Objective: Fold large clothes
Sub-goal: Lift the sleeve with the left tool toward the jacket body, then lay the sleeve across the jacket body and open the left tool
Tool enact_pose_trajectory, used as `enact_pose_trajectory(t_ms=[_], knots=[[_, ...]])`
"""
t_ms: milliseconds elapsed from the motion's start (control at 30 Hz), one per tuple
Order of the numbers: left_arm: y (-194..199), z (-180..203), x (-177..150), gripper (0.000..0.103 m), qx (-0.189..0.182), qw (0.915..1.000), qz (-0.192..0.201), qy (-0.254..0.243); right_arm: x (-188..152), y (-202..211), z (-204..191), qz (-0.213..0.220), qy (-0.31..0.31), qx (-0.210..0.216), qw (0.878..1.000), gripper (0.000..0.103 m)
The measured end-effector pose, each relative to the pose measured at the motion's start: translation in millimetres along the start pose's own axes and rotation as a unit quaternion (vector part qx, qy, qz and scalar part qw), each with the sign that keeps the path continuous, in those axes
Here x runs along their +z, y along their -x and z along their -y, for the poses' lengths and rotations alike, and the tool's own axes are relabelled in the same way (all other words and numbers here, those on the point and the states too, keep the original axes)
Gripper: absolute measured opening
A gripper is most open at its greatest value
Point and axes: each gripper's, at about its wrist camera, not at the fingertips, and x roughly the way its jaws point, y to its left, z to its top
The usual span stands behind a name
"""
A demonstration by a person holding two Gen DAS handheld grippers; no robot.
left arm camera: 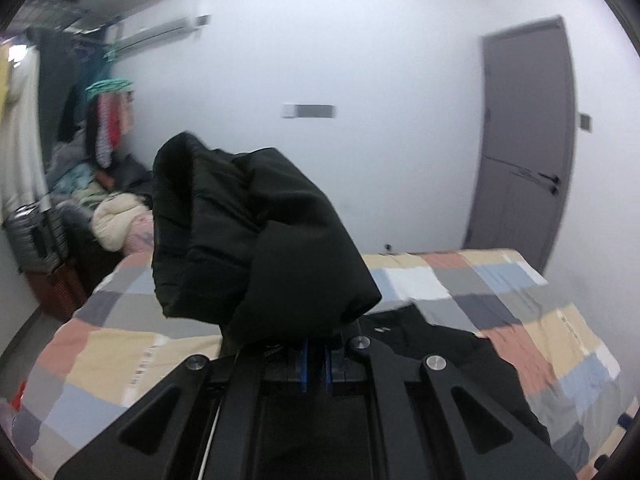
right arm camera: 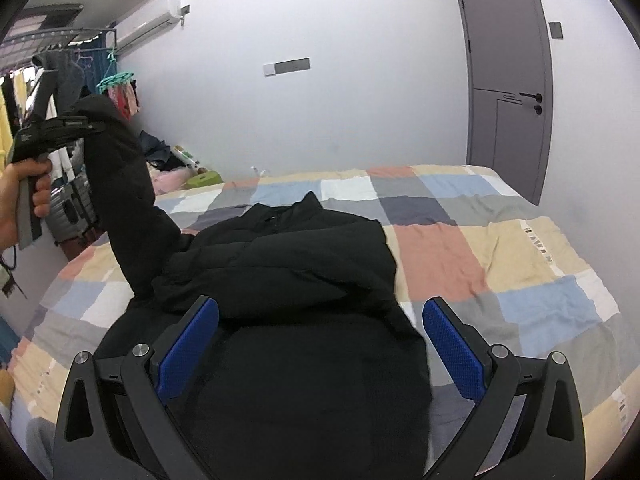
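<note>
While the left tongs pinch the raised sleeve, the black padded jacket lies mid-bed. Right tongs hover wide open, holding nothing. Soft and bulky, it likely needs gripping at hem or cuff.

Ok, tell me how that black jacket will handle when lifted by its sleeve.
Probably floppy: the sleeve sags from the left hand-held gripper while the jacket stays on the bed. Its puffy folds suggest bulky but light. It will likely drape, not hold shape.
</note>
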Motion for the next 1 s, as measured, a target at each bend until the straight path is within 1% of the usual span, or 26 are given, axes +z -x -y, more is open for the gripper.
enact_pose_trajectory(t_ms=[67, 200, 333, 400, 500, 600, 667, 733, 833, 1000], knots=[[-5, 29, -8, 0.003, -0.013, 0.9998, -0.004, -0.016, -1, -1, 11, -0.002, -0.005, -0.002, 1.0, 0.103], [-25, 100, -31, 0.003, -0.038, 0.9978, -0.02, -0.05, -5, -4, 32, -0.01, -0.016, -0.004, 1.0, 0.103], [-44, 141, -62, 0.003, -0.06, 0.9955, -0.04, -0.061, -10, -12, 52, -0.016, -0.026, -0.008, 0.999, 0.103], [-57, 157, -77, 0.003, -0.072, 0.9944, -0.055, -0.054, -13, -18, 61, -0.021, -0.034, -0.008, 0.999, 0.103], [-77, 171, -107, 0.003, -0.087, 0.9917, -0.086, -0.039, -18, -28, 75, -0.032, -0.046, -0.01, 0.998, 0.103], [-100, 186, -131, 0.003, -0.099, 0.9872, -0.119, -0.038, -24, -38, 86, -0.045, -0.057, -0.009, 0.997, 0.103], [-114, 189, -144, 0.003, -0.105, 0.9839, -0.139, -0.038, -27, -44, 92, -0.053, -0.063, -0.01, 0.997, 0.103], [-122, 195, -154, 0.004, -0.108, 0.9819, -0.15, -0.042, -29, -50, 98, -0.061, -0.071, -0.01, 0.996, 0.103], [-125, 190, -159, 0.005, -0.118, 0.98, -0.157, -0.036, -28, -56, 101, -0.068, -0.077, -0.007, 0.995, 0.103], [-113, 175, -153, 0.006, -0.128, 0.9823, -0.135, -0.024, -18, -63, 97, -0.068, -0.077, 0.002, 0.995, 0.103]])
